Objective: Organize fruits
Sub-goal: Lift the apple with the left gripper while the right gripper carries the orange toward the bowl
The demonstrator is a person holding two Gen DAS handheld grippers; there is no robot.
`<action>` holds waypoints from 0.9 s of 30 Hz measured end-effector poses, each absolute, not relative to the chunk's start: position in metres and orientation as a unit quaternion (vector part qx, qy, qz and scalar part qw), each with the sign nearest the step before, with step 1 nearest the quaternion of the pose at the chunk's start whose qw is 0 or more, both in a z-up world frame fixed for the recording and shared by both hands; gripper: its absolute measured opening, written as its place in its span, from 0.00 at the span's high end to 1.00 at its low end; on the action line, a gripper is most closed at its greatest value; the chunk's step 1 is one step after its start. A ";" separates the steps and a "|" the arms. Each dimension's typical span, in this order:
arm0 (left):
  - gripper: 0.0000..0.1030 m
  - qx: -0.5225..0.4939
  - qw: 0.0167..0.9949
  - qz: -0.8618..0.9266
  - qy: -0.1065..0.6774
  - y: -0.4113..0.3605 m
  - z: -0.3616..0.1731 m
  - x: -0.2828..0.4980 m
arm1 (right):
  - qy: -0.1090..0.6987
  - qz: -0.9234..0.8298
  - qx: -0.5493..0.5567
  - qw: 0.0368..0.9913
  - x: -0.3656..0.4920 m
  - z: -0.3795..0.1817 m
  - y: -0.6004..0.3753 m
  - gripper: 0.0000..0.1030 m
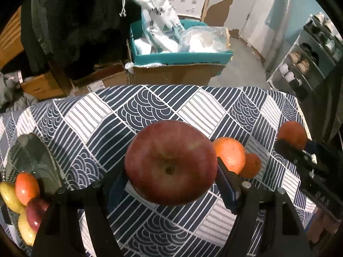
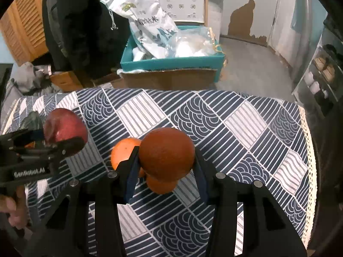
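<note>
My left gripper (image 1: pixel 171 171) is shut on a big red apple (image 1: pixel 170 162), held a little above the patterned tablecloth (image 1: pixel 120 115). My right gripper (image 2: pixel 166 160) is shut on an orange (image 2: pixel 166 153), also lifted off the cloth. Two more oranges (image 1: pixel 230 153) (image 1: pixel 251 165) lie on the cloth to the right of the apple; in the right wrist view they sit behind and under the held one (image 2: pixel 124 152) (image 2: pixel 161 185). At the far left a glass bowl (image 1: pixel 34 156) holds several apples and pears (image 1: pixel 26 187). The apple (image 2: pixel 64 128) and left gripper (image 2: pixel 49 143) also show at the right wrist view's left edge.
Beyond the table's far edge stand cardboard boxes (image 1: pixel 171 72) and a teal box (image 1: pixel 182 57) full of white bags. A shoe rack (image 1: pixel 304 60) stands at the right. Dark clothing (image 1: pixel 75 21) hangs at the back left. A hand (image 2: pixel 12 212) grips the left tool's handle.
</note>
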State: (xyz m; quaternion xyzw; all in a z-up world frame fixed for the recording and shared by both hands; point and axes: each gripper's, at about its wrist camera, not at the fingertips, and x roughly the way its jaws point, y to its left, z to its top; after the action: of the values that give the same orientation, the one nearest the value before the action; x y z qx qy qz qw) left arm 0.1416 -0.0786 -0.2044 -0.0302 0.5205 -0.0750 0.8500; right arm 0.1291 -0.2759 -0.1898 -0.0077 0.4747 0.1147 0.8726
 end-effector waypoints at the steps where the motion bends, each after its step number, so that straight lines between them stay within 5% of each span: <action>1: 0.25 -0.028 0.852 -0.076 0.518 -0.078 -0.201 0.139 | 0.472 0.117 -0.007 0.874 0.128 -0.186 -0.275 0.55; 27: 0.25 0.008 0.897 -0.094 0.432 -0.049 -0.114 0.064 | 0.416 0.175 0.012 0.893 0.080 -0.103 -0.241 0.55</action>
State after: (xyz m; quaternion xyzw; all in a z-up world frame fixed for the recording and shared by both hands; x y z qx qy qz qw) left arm 0.0644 -0.0488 -0.1136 0.0079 0.4324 -0.0943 0.8967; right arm 0.0798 -0.2409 -0.1032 0.0124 0.4155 0.1747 0.8925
